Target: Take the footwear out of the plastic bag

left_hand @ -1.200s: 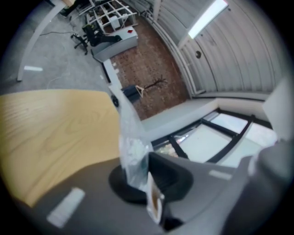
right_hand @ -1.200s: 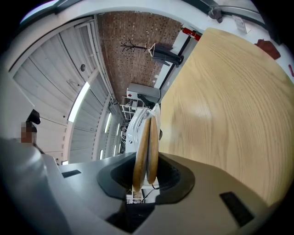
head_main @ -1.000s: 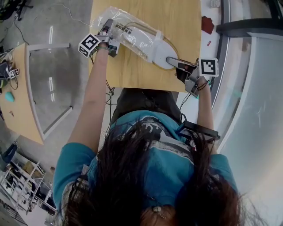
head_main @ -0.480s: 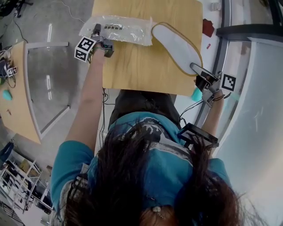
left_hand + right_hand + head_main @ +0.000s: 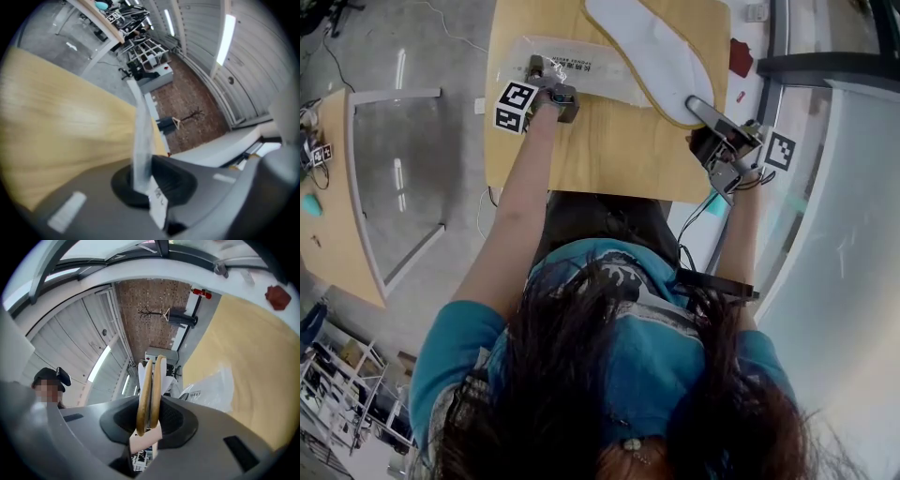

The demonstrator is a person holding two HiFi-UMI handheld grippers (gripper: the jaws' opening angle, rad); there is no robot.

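While the left gripper has its jaws pressed shut on the flat plastic bag on the table, the right gripper pinches both slippers at one end; they're out, just beside the bag.

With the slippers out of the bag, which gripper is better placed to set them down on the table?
Right. The right gripper is shut on the slippers over the table; the left gripper only holds the plastic bag.

Plastic bag, twelve o'clock: black print lines, too small to read; coded square markers on the cube at eleven o'clock and the cube at two o'clock.
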